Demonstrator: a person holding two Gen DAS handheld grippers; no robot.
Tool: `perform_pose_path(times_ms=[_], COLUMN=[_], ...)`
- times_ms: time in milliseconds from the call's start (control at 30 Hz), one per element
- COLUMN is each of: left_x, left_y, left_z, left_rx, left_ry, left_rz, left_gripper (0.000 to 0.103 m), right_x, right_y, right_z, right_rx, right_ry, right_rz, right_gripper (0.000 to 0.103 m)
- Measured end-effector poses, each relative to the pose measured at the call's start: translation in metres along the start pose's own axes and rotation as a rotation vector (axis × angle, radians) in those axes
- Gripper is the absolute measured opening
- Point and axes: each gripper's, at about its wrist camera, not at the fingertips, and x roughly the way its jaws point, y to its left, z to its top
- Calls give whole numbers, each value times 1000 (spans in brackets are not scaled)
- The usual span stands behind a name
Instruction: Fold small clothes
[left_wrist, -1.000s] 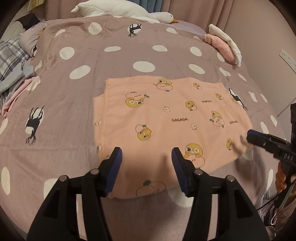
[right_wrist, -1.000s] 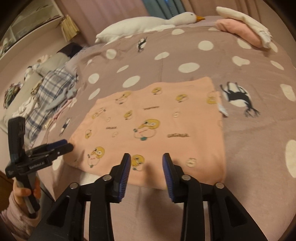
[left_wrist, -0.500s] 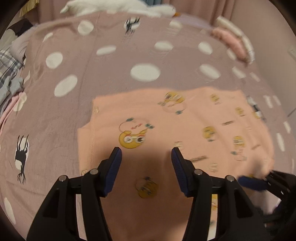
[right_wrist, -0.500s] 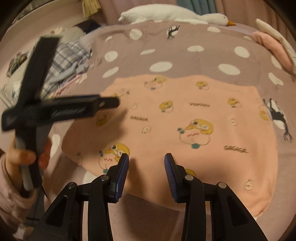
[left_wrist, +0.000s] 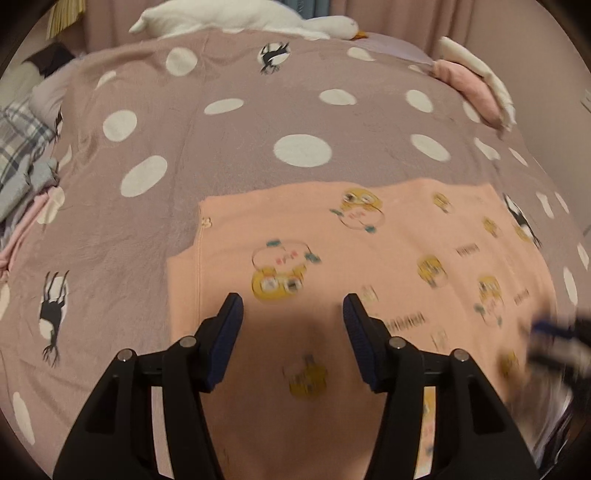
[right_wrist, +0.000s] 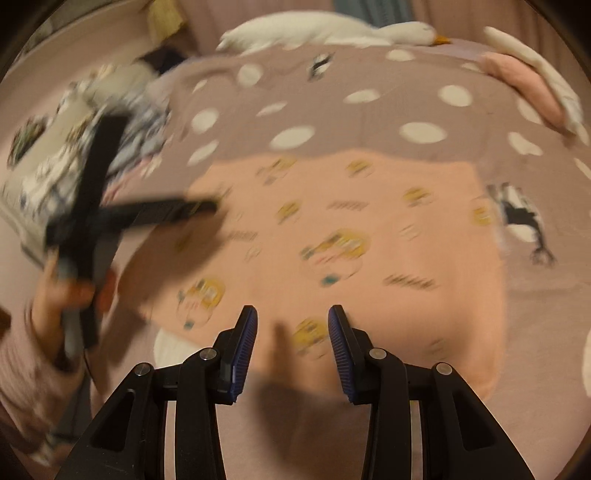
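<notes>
A small peach garment (left_wrist: 369, 266) printed with yellow cartoon ducks lies flat on the mauve polka-dot bedspread (left_wrist: 221, 147). My left gripper (left_wrist: 291, 317) is open and empty, low over the garment's near left part. My right gripper (right_wrist: 291, 328) is open and empty, over the garment (right_wrist: 351, 236) near its front edge. The left gripper also shows blurred at the left of the right wrist view (right_wrist: 147, 214), held over the garment's left side. The right gripper shows blurred at the right edge of the left wrist view (left_wrist: 554, 332).
A white goose plush (left_wrist: 240, 18) lies at the head of the bed. Folded pink and white clothes (left_wrist: 476, 85) sit at the far right. A pile of plaid and grey clothes (left_wrist: 22, 158) lies at the left edge. Curtains hang behind the bed.
Both grippers have moved forward from the bed's front edge and are over the garment. Both stay open. The garment has not moved.
</notes>
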Motion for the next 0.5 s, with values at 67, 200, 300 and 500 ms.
perform_pose_path(times_ms=[67,200,300,500], left_x=[-7,-19,-22,-25], left_y=[-5,-9,-8,-1], left_z=[-12,-36,-54,-75], left_rx=[21,53,59,2], left_ry=[0,6,20,38], left_rz=[-3,4,12,-21], left_gripper=[56,56,56,56], right_x=[-3,-2,2,7], right_y=[-16,-37,-45,-58], right_z=[8,16,18,11], right_rx=[50,109,121,149], right_ry=[-24,-57,-64,-45], right_rz=[-30,-90,-118,-141], right_gripper=[40,40,40,40])
